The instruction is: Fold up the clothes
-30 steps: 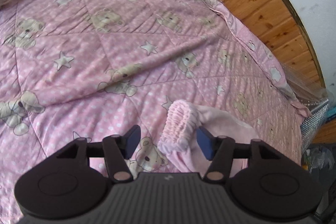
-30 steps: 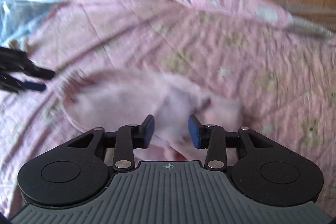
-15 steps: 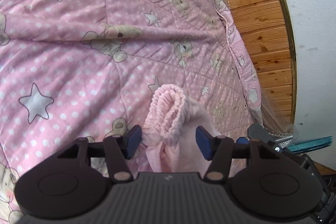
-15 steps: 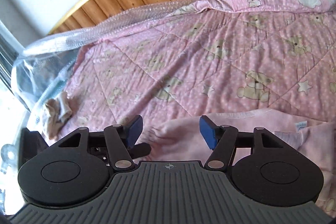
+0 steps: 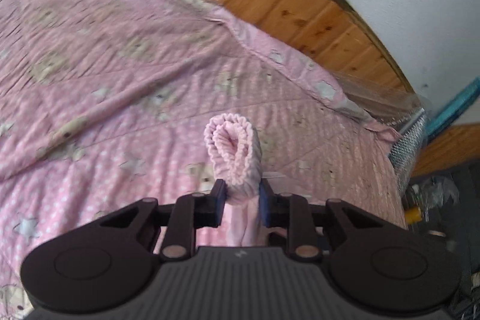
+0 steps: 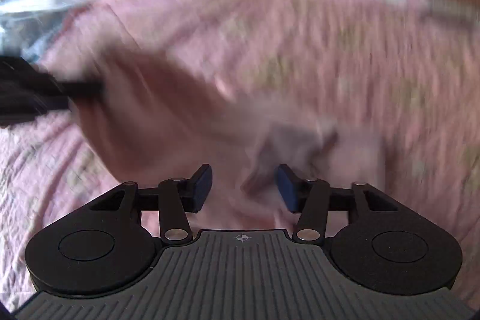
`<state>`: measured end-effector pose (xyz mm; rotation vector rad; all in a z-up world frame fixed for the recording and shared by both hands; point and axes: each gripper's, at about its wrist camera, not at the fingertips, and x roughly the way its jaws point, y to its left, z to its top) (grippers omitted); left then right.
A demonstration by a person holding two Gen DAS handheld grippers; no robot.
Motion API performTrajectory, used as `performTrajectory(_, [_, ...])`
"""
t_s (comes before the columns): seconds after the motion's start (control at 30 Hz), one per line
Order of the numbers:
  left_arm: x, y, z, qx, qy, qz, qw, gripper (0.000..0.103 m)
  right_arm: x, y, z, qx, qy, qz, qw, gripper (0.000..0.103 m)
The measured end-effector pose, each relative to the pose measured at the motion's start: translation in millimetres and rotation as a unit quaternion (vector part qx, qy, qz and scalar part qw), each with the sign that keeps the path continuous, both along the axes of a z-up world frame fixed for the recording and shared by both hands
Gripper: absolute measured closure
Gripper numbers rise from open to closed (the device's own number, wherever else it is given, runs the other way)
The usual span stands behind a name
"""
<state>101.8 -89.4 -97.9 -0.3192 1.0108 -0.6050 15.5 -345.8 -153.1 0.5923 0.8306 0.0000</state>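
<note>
Pinching the gathered cuff (image 5: 232,149) of a pale pink garment (image 6: 168,116), the left tongs (image 5: 241,195) are closing in on the cloth, pads pressing a bunched neck of fabric just below the elastic ruffle, which is standing up above the bed (image 5: 90,74). The right tongs (image 6: 243,188) are narrowing too but are standing apart, with blurred pink cloth lying between and below the pads; no pad is seen pressing on it. The garment is lying on the bed's quilt, towards the edge nearest the camera, one end lifted at the left where the other tongs are holding it. It is looking light, soft and limp, likely to sag and slide, so the elastic cuff and hems are probably offering the firmest hold; thin single layers may be slipping free. No brand, label or writing is readable; the quilt is showing only bears and stars.
</note>
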Motion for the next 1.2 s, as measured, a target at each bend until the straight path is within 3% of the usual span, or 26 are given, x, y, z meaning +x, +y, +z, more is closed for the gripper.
performTrajectory(0.07, [-8, -44, 4, 0.002, -0.005, -0.062, 0.9981, 0.078, -6, -36, -19, 0.109, 0.016, -0.055, 0.992, 0.066])
performTrajectory(0.1, [-14, -65, 0, 0.006, 0.000, -0.098, 0.9952, 0.075, -15, -53, -31, 0.173, 0.013, -0.091, 0.981, 0.055])
performTrajectory(0.2, [-31, -93, -12, 0.014, 0.009, -0.137, 0.9904, 0.073, -50, -94, -69, 0.359, -0.007, -0.199, 0.912, 0.047])
performTrajectory(0.23, [-35, -93, -16, 0.006, 0.017, -0.141, 0.9899, 0.073, -55, -99, -77, 0.385, -0.007, -0.209, 0.899, 0.047])
performTrajectory(0.27, [-37, -87, -19, -0.007, 0.030, -0.138, 0.9900, 0.073, -57, -103, -80, 0.396, -0.006, -0.210, 0.894, 0.047])
performTrajectory(0.33, [-36, -70, -28, -0.014, 0.056, -0.121, 0.9910, 0.073, -57, -104, -74, 0.371, -0.003, -0.197, 0.907, 0.042])
performTrajectory(0.47, [-19, -30, -39, -0.003, 0.087, -0.062, 0.9943, 0.072, -45, -88, -47, 0.275, -0.003, -0.153, 0.949, 0.036])
performTrajectory(0.57, [-4, -9, -42, -0.008, 0.102, -0.020, 0.9946, 0.072, -29, -66, -18, 0.169, -0.003, -0.103, 0.980, 0.028])
performTrajectory(0.67, [4, -2, -41, -0.017, 0.109, 0.000, 0.9939, 0.071, -19, -41, 19, 0.036, -0.031, -0.070, 0.996, 0.029])
performTrajectory(0.77, [8, -6, -40, -0.013, 0.107, 0.007, 0.9942, 0.071, -11, -16, 54, -0.096, -0.061, -0.036, 0.993, 0.028])
performTrajectory(0.83, [8, -6, -41, -0.010, 0.110, 0.010, 0.9939, 0.071, -3, 7, 63, -0.149, -0.070, 0.031, 0.986, 0.029])
performTrajectory(0.9, [7, -4, -44, -0.008, 0.117, 0.012, 0.9931, 0.071, 4, 30, 63, -0.199, -0.070, 0.101, 0.972, 0.045])
performTrajectory(0.93, [6, -4, -45, -0.009, 0.118, 0.011, 0.9929, 0.071, 6, 36, 56, -0.228, -0.057, 0.117, 0.965, 0.050])
performTrajectory(0.97, [6, -4, -45, -0.010, 0.119, 0.010, 0.9927, 0.071, 7, 38, 46, -0.254, -0.035, 0.117, 0.959, 0.062])
performTrajectory(1.0, [5, -4, -45, -0.012, 0.120, 0.008, 0.9927, 0.071, 7, 34, 37, -0.269, -0.011, 0.107, 0.957, 0.074])
performTrajectory(1.03, [5, -5, -45, -0.013, 0.120, 0.005, 0.9927, 0.071, 7, 26, 25, -0.271, 0.014, 0.094, 0.958, 0.076])
performTrajectory(1.1, [5, -8, -47, -0.014, 0.122, 0.001, 0.9924, 0.067, 4, 7, 1, -0.261, 0.062, 0.073, 0.961, 0.074])
performTrajectory(1.2, [11, -17, -58, -0.015, 0.137, -0.010, 0.9904, 0.061, -11, -6, -7, -0.230, 0.054, 0.069, 0.969, 0.069])
